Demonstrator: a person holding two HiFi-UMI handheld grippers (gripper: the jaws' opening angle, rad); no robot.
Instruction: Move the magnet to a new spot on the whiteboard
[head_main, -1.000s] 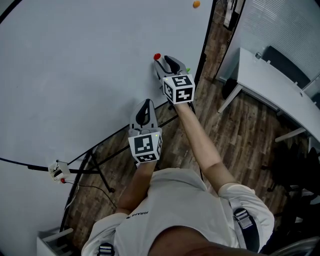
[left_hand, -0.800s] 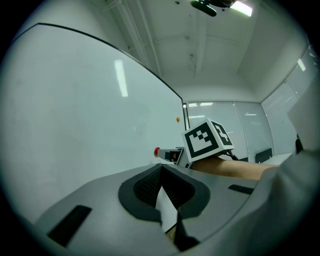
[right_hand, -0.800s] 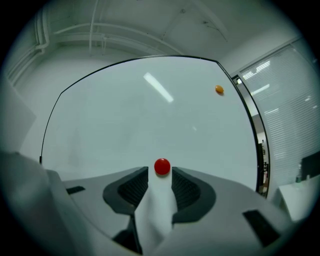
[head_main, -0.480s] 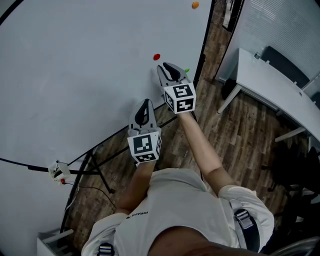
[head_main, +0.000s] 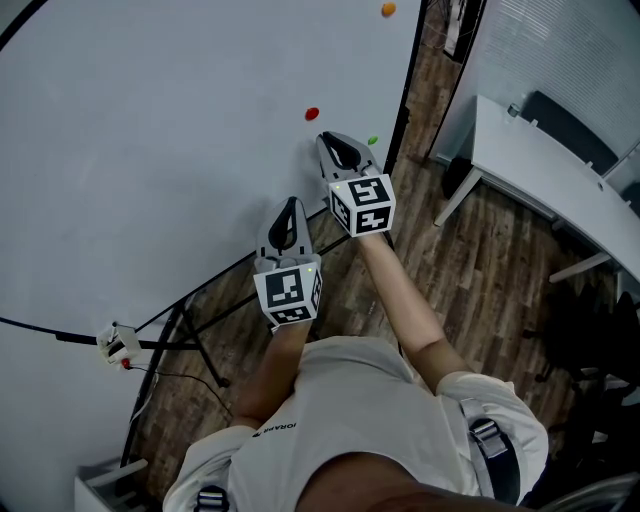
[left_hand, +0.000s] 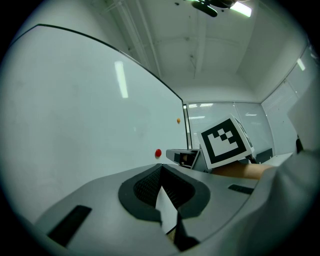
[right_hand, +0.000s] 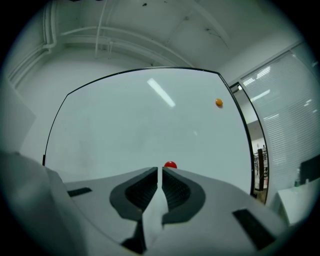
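Observation:
A small red magnet (head_main: 312, 114) sticks to the whiteboard (head_main: 150, 150); it also shows as a red magnet (right_hand: 170, 164) just beyond my right jaws and as a red magnet (left_hand: 158, 153) in the left gripper view. My right gripper (head_main: 336, 139) hangs a short way below and right of it, apart from it. Its jaws have just been closing and stand nearly together in the right gripper view (right_hand: 160, 171), with nothing between them. My left gripper (head_main: 290, 207) is lower on the board, its jaws (left_hand: 161, 169) shut and empty.
An orange magnet (head_main: 388, 9) sits high on the board and a green one (head_main: 373, 141) near the board's right edge. The board's black stand (head_main: 200, 320) is below. A white desk (head_main: 540, 170) and a dark chair (head_main: 570, 120) stand to the right on the wood floor.
My right gripper has drawn back from the red magnet, down and to the right, and its jaws have come together. The magnet stays on the board. The left gripper has not moved.

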